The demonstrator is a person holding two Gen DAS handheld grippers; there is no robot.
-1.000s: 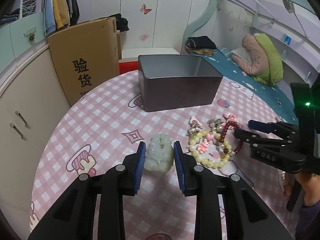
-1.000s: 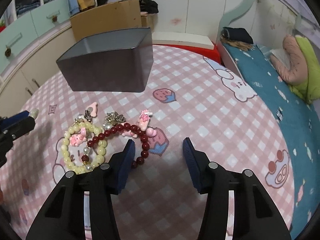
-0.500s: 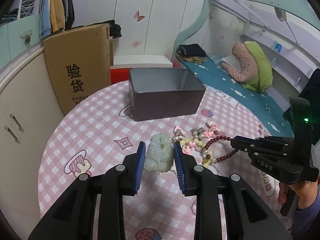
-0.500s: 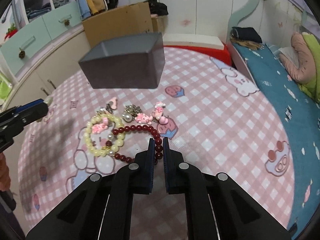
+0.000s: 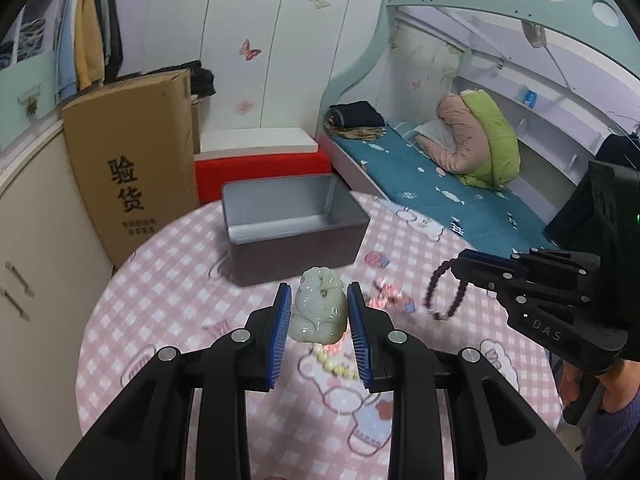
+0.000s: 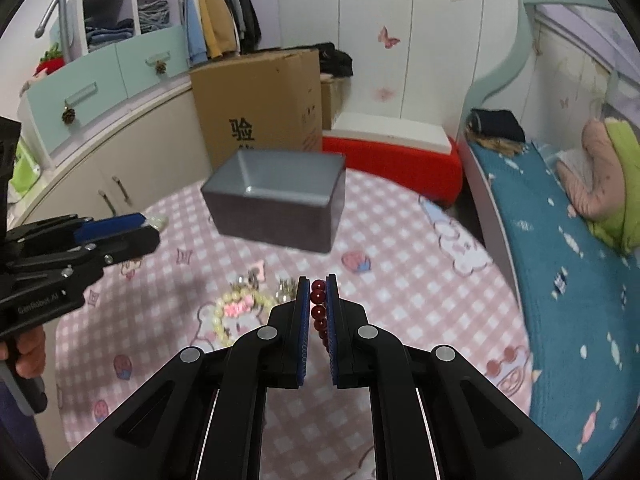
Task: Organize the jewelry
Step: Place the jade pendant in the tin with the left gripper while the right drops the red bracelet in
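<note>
A carry step is in hand: two pieces of jewelry are held above the round table (image 5: 168, 280) with its pink checked cloth, and the grey metal box (image 5: 294, 226), open at the top, stands beyond them as the likely destination. The left gripper (image 5: 318, 320) is closed on a pale green jade carving (image 5: 319, 310), which is pressed between the blue pads (image 5: 280, 330) and held clear of the cloth. The right gripper (image 6: 318, 320) is clamped on a dark red bead bracelet (image 6: 319, 312); in the left wrist view the rest of that bracelet (image 5: 444, 292) is seen dangling in a loop from the closed jaws.

The next move is judged to call for each piece to be brought over the box opening and let go only once it is inside the walls. The hanging loop may catch on the near rim unless enough height is kept.

On the cloth are left a cream bead bracelet (image 6: 240, 312) with pink charms, small silver pieces (image 6: 286, 288) and a pink charm (image 6: 258, 268), all well short of the box. Nothing is seen between the grippers and the box. A cardboard carton (image 6: 256, 104) stands behind the table, with a red bench (image 6: 396, 160) and a bed (image 6: 560, 264) to the side; the two grippers are near each other and could collide over the box
</note>
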